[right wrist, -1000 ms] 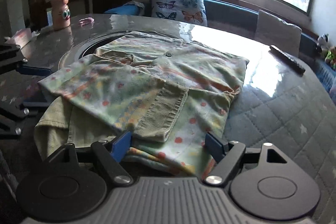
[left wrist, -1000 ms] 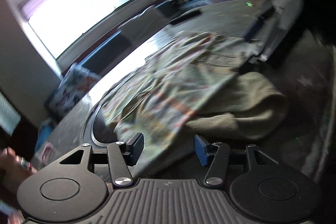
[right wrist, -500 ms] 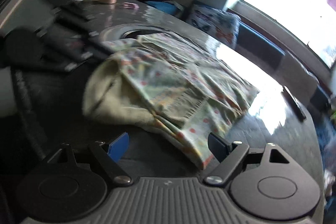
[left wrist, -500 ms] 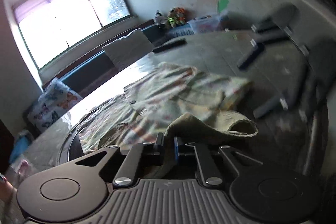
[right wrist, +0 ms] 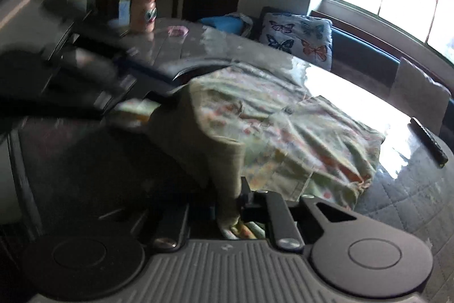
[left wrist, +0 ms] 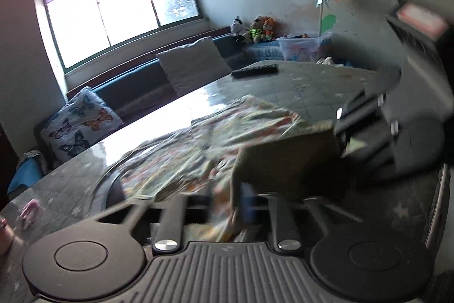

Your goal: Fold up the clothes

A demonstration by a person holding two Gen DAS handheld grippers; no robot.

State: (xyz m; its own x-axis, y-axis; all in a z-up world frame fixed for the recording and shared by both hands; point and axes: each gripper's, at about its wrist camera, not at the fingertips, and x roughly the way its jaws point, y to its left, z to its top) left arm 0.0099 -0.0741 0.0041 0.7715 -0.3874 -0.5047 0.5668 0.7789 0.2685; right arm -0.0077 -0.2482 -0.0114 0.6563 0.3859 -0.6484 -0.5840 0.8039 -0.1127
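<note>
Right gripper (right wrist: 231, 213), jaws just closed, pinching the near hem of the pale floral-print garment with olive lining (right wrist: 286, 129); left gripper (left wrist: 227, 206), jaws just reopening partway, cloth bunched between them, motion blur, cannot tell if gripped. Garment's near edge lifted, the rest spread on the grey quilted round table (right wrist: 411, 189). Beyond: black remote (left wrist: 254, 71), butterfly-print cushion (right wrist: 298, 39), bright window (left wrist: 119, 7)
</note>
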